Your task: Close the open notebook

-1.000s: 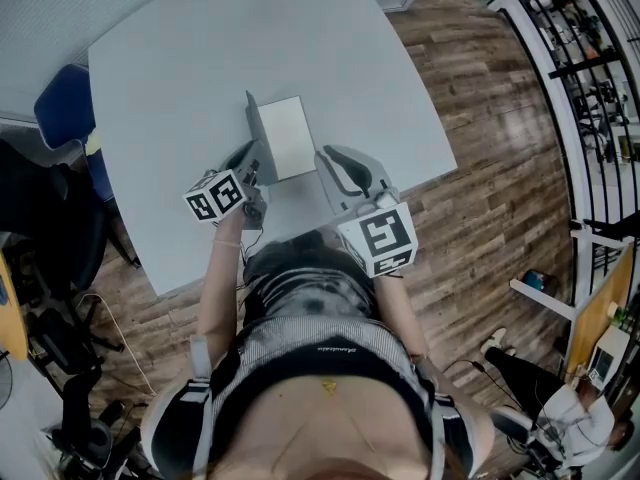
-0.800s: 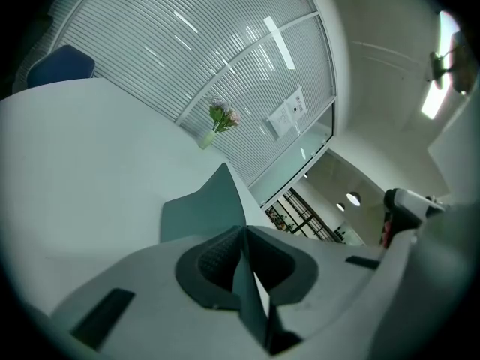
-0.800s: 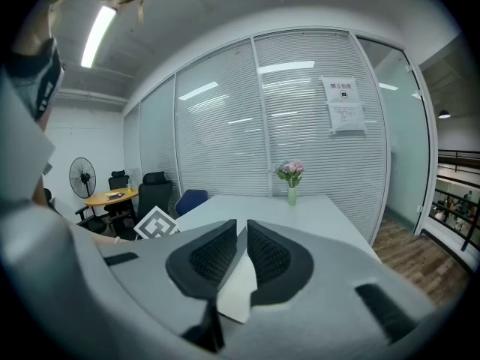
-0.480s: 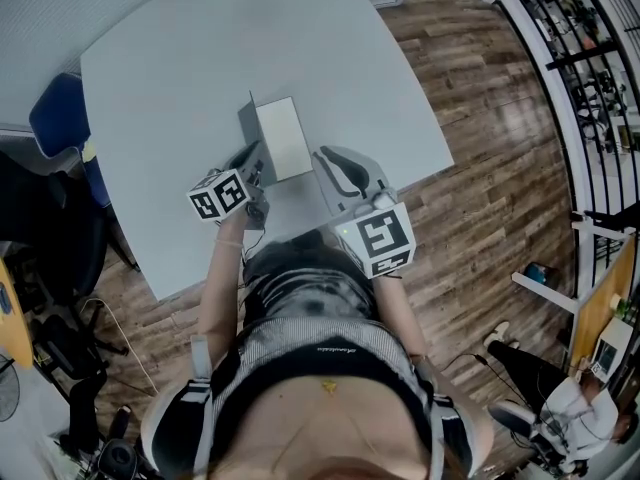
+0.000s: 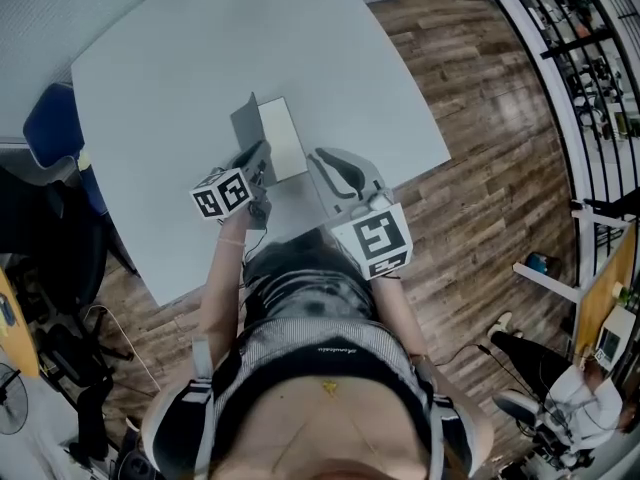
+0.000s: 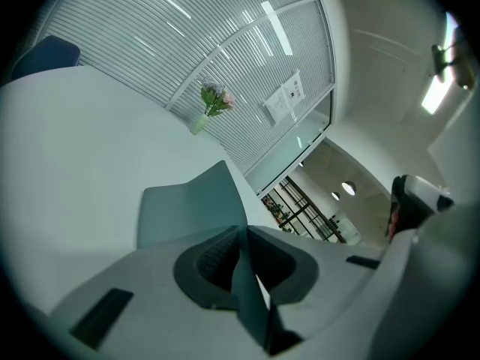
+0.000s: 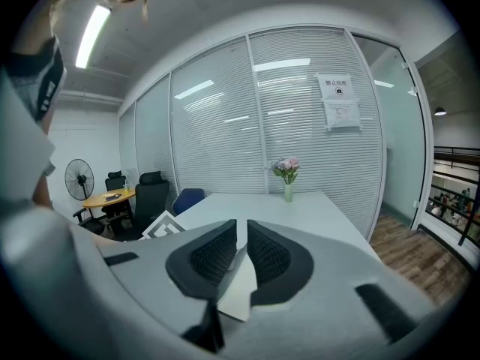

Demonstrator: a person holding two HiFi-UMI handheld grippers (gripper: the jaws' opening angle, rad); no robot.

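Looking down on the notebook (image 5: 290, 150), out on the pale tabletop (image 5: 170, 68) close to the near edge, just ahead of both claws. Not shut yet: grey cover (image 6: 187, 208) tipped up off the left side and standing steeply, white page (image 5: 281, 126) flat and bare beside it.

Over to the left claw (image 6: 241, 235) now, clamped tight on the near edge of that cover, pads pressed together with only the thin board between them (no daylight in there at all). Gripping it from the person's side, pointing a little downward.

Switching to the right claw (image 7: 241, 238): pads drawn close but not meeting, a narrow slit between them, gripping nothing. Through that slit and below it, a white corner of the notebook, apparently lying under the claw rather than pinched. From overhead, parked just off the notebook's near right corner, touching or not too close to call.

Further back, a small vase of flowers (image 7: 286, 177) at the far end of the tabletop, a blue chair (image 5: 55, 118) off the left side, wood floor (image 5: 480, 158) away to the right.
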